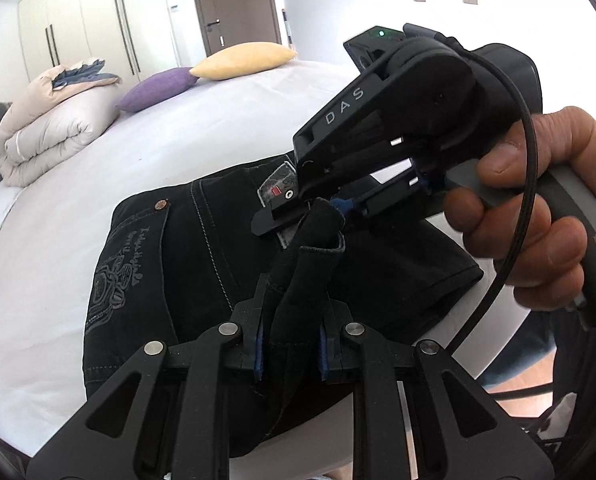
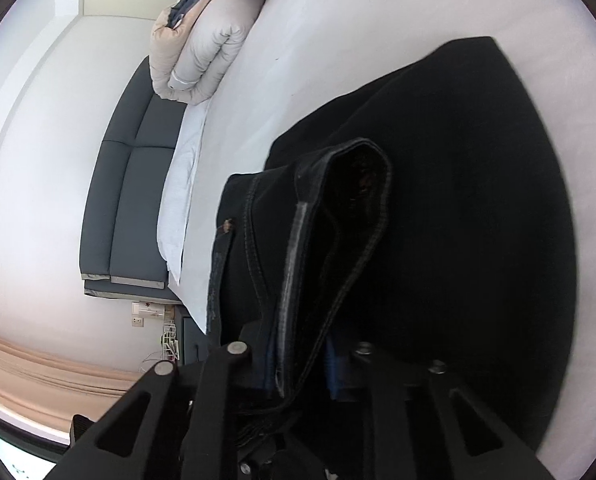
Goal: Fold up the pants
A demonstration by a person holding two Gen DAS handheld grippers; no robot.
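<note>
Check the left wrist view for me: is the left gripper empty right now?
No, the left gripper is shut on a raised fold of the black pants, with dark fabric pinched between its blue pads.

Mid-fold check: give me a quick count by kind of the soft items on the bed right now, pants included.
Pants: 1, black, pinched by the left gripper and the right gripper
Cushions: 2, one purple cushion, one yellow cushion
Folded duvet: 1
Total: 4
</note>
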